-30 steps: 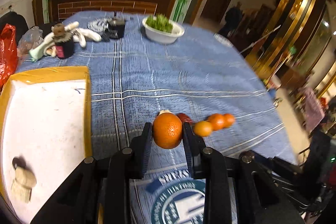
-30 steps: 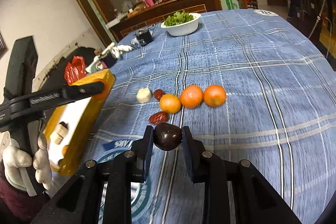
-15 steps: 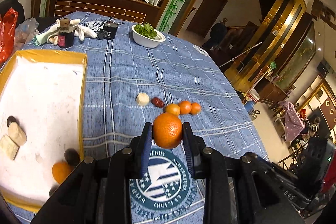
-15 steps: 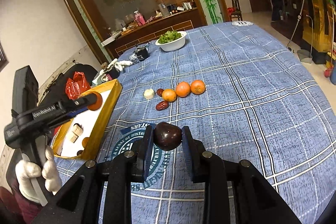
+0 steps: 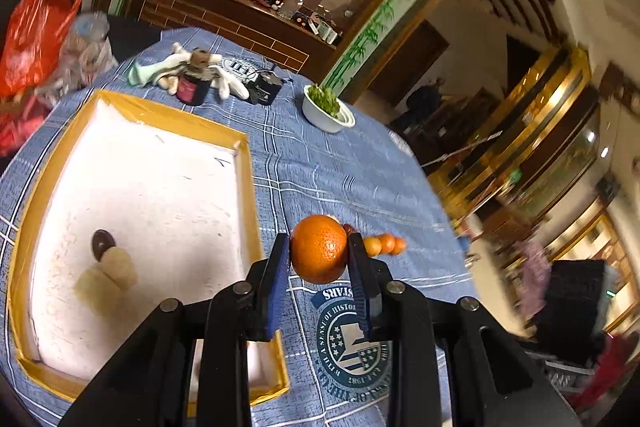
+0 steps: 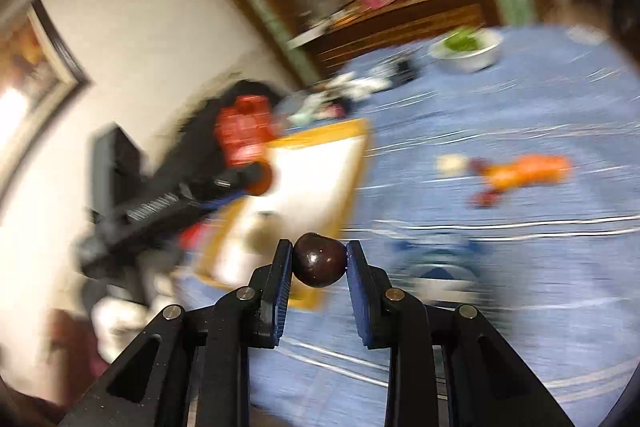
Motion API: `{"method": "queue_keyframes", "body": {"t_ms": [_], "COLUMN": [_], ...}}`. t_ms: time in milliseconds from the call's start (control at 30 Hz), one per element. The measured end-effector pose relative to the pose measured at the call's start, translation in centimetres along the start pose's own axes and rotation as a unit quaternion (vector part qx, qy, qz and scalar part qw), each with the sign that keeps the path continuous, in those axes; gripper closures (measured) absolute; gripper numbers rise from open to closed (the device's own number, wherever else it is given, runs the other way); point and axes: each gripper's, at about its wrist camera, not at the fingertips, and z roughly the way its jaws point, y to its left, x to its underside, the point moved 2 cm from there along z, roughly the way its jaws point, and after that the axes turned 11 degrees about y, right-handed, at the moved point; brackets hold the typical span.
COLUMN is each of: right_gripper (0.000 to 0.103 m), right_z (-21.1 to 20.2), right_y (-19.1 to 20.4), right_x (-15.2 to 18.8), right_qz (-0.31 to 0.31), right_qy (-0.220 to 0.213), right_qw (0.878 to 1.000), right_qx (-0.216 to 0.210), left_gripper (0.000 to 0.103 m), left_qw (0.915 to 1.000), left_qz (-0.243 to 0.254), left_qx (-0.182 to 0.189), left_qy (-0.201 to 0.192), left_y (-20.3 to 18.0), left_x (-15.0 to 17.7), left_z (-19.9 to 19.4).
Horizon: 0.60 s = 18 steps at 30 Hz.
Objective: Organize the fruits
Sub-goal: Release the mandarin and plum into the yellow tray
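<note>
Blue checked tablecloth [image 5: 320, 167] is showing a yellow-rimmed tray [image 5: 244, 187] at left, partly filled — I'm gripping an orange [image 5: 319, 249] in the left gripper [image 5: 319, 259], a dark plum [image 6: 319, 265] in the right gripper [image 6: 319, 267]; small oranges [image 5: 386, 244] are waiting mid-frame.

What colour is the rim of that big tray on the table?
Yellow-orange, around a white inside. The tray shows best in the left wrist view.

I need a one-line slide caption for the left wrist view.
Left hand-held gripper holds an orange beside the yellow-rimmed tray.
</note>
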Motion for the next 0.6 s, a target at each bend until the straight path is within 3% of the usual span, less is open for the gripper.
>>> {"method": "queue_keyframes", "body": {"t_ms": [100,200,433,567,600], "right_gripper": [0.073,0.073,0.072,0.071,0.071], "right_z": [3.4,7.2,16.2,19.0,19.5], "right_y": [1.7,3.2,4.5,4.1,4.3], "right_x": [-2.3,-3.4,-2.5,-1.5,-1.2], "right_qz": [0.013,0.01,-0.035,-0.068,-0.083], "right_qy": [0.037,0.07,0.131,0.141,0.139], "right_qw": [0.994,0.991,0.991,0.985,0.982], "right_qx": [-0.097,-0.113,-0.001,0.073,0.093], "left_gripper": [0.075,0.075,0.075,0.075,0.07], "left_qw": [0.9999,0.9987,0.992,0.9872,0.9869], "left_qz": [-0.016,-0.032,-0.061,-0.074,-0.076], "left_qx": [0.001,-0.04,-0.107,-0.135,-0.135], "left_qy": [0.0,-0.001,0.028,0.042,0.043], "left_y": [2.7,5.5,11.3,13.1,13.2], "left_x": [-0.8,-1.7,-3.7,-4.3,-4.4], "left_z": [-1.4,-1.6,1.7,3.2,3.4]}}
